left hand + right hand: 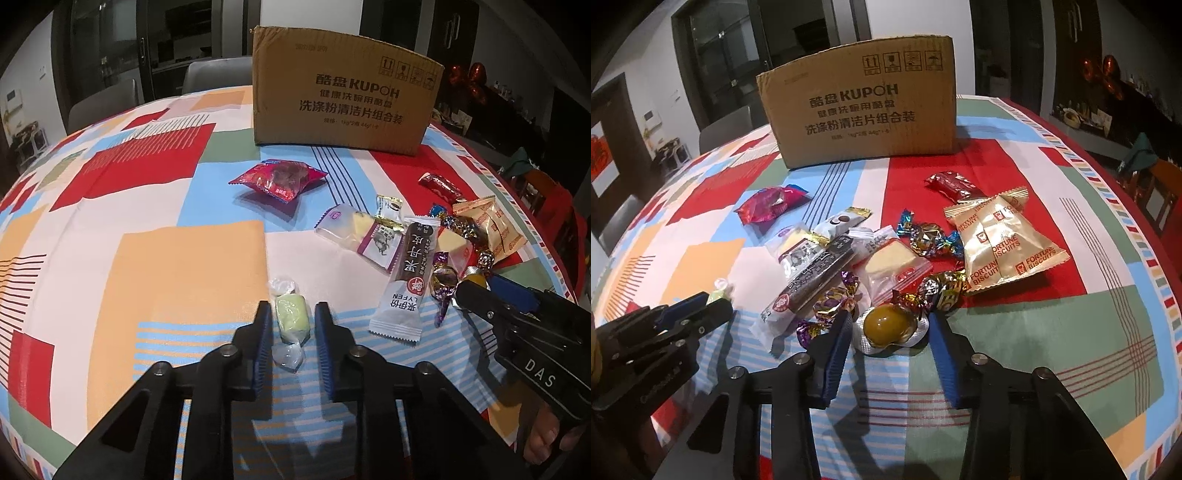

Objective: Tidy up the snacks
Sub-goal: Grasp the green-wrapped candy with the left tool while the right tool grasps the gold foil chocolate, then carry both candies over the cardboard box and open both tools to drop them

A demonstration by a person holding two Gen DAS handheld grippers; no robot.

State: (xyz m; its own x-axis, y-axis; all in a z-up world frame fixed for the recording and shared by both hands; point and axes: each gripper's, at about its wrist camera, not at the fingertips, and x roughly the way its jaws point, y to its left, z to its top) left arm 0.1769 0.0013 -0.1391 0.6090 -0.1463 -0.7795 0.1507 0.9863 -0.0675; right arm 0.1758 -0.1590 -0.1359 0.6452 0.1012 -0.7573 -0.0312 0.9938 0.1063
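Snacks all lie loose on bench before cardboard box (860, 99); none seen packed. Left gripper (290, 319) jaws straddle green candy (291, 319), small gaps visible. Right gripper (888, 328) jaws flank foil-cupped jelly (890, 326), unclenched.

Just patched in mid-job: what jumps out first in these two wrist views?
The big cardboard box stands at the table's far side, with a heap of wrapped snacks scattered in front of it on the bright patchwork tablecloth. The left gripper straddles a pale green candy lying apart from the heap, while the right gripper brackets a foil-cupped brown sweet at the heap's near edge.
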